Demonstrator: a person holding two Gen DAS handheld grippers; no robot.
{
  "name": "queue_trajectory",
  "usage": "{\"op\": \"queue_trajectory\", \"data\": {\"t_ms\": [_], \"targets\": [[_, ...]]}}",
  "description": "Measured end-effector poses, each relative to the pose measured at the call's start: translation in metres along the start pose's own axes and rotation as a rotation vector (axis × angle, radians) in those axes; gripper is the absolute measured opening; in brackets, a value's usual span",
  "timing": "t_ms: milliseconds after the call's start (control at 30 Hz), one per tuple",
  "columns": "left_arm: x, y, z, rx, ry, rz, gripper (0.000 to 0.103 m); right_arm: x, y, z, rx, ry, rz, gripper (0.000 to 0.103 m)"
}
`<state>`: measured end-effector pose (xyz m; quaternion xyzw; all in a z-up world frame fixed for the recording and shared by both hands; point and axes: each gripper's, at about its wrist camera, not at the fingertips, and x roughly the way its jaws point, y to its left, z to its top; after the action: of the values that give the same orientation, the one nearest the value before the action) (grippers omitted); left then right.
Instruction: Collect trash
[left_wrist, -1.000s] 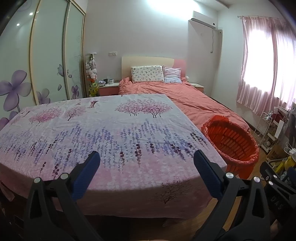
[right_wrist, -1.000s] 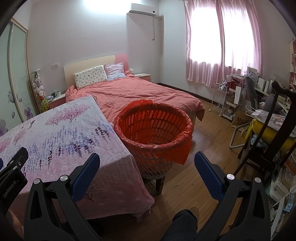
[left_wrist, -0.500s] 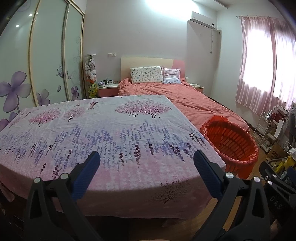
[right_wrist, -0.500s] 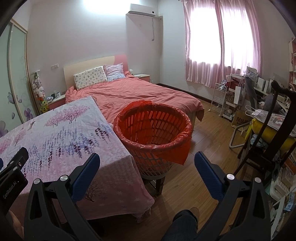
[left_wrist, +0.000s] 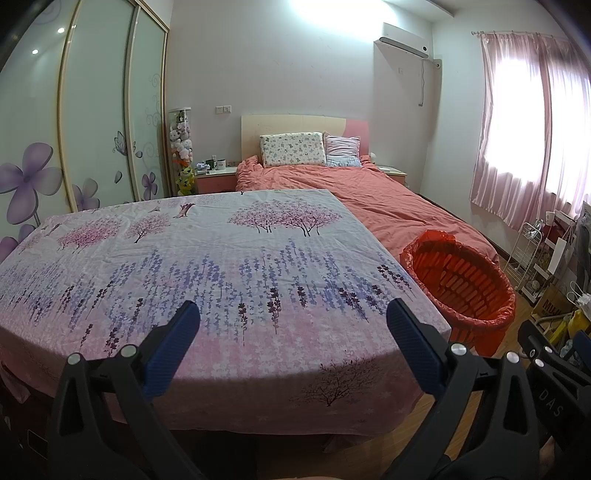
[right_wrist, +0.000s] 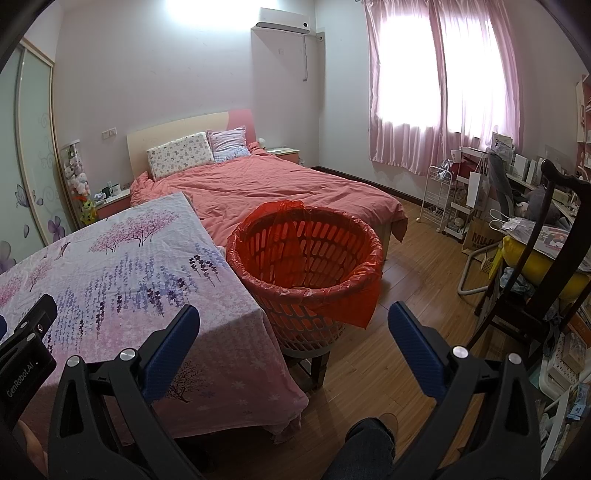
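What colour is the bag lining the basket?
Red bag, over a pale slotted basket; clearest in the right wrist view.

Counted: one basket (right_wrist: 304, 266) lined with a red bag, one cloth-covered desk (left_wrist: 207, 266), one bed (right_wrist: 280, 184), two pillows (left_wrist: 291, 148) (left_wrist: 342, 150), two hand-held grippers (left_wrist: 293, 325) (right_wrist: 293, 326), one air conditioner (right_wrist: 283, 16).

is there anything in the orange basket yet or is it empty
Apparently empty. The right wrist view looks down into the orange basket: only its red liner bag and slatted walls show, though the bottom is partly hidden by the near rim.

The basket (right_wrist: 304, 258) stands open-topped just beside the cloth-covered table (right_wrist: 110, 266), seemingly touching its edge.
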<state>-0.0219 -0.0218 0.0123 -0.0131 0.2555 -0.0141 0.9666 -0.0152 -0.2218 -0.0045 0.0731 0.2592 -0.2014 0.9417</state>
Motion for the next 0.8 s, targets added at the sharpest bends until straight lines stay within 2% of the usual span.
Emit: {"op": "queue_trajectory", "data": {"t_ms": [800], "targets": [[-0.0006, 0.0016, 0.0001, -0.001, 0.002, 0.002, 0.099, -0.0002, -0.0001, -0.0003, 0.000, 0.000, 0.001, 0.101]]}}
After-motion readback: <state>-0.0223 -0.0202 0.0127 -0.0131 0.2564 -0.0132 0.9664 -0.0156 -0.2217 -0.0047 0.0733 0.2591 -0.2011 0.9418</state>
